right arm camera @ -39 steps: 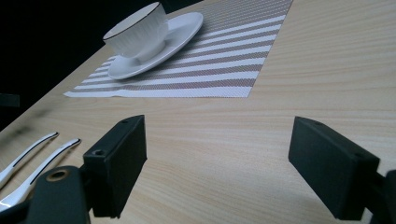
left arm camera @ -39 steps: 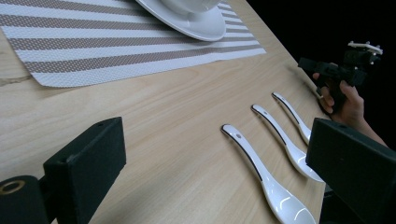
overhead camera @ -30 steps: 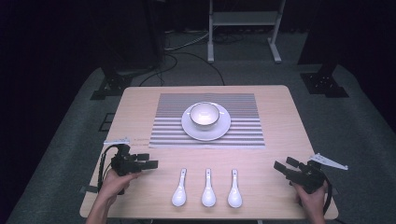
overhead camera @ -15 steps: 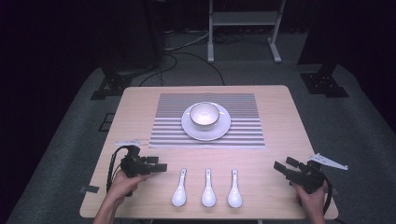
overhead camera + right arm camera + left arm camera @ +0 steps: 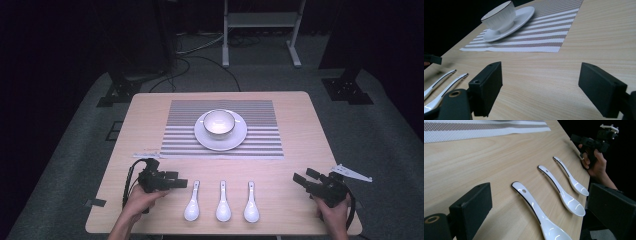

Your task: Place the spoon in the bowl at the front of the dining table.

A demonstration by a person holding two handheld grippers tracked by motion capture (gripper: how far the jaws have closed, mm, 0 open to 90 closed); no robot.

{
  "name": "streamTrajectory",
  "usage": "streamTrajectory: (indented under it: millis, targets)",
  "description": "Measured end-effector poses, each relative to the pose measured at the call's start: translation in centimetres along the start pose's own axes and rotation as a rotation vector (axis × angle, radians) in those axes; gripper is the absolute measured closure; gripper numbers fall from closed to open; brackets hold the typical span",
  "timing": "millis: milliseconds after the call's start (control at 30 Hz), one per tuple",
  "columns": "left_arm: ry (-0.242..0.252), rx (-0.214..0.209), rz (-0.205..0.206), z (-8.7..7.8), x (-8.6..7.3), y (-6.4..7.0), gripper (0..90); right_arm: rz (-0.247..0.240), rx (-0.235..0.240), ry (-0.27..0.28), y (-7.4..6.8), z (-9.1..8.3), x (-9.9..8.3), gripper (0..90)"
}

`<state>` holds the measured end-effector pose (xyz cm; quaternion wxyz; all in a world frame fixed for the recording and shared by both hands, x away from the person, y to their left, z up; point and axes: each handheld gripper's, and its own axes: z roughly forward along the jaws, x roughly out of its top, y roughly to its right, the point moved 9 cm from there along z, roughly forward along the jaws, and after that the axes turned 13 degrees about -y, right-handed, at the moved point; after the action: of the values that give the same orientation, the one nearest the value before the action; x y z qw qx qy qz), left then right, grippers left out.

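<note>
Left gripper (image 5: pixel 181 183), jaws spread, sits just beside the leftmost spoon (image 5: pixel 192 202); right gripper (image 5: pixel 306 179), jaws spread, holds nothing.

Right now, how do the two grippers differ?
The left gripper sits right beside the nearest spoon, pointing along the table edge toward it; the right gripper rests far from the spoons, by the table's right edge, pointing toward the bowl. Both are hand-held, open and holding nothing.
</note>
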<state>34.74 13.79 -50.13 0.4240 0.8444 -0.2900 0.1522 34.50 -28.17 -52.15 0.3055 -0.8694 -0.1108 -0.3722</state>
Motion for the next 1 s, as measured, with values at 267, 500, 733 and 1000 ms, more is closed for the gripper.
streamTrajectory:
  millis: [267, 500, 733, 1000]
  targets:
    - [-0.016, -0.016, -0.009, 0.9, 0.0, 0.5, 5.0, -0.002, 0.002, -0.002, -0.1, 0.0, 0.0, 18.3]
    - [-0.035, -0.011, -0.014, 1.9, 0.0, 0.8, 6.9, -0.005, 0.004, -0.004, -0.1, 0.0, 0.0, 18.3]
    - [-0.062, 0.000, -0.010, 2.9, -0.1, 1.0, 10.6, -0.006, 0.006, -0.004, -0.1, 0.0, 0.0, 18.3]
    - [-0.082, 0.014, 0.006, 3.6, -0.4, 1.1, 19.3, -0.013, 0.003, -0.009, -0.2, 0.1, 0.0, 18.3]
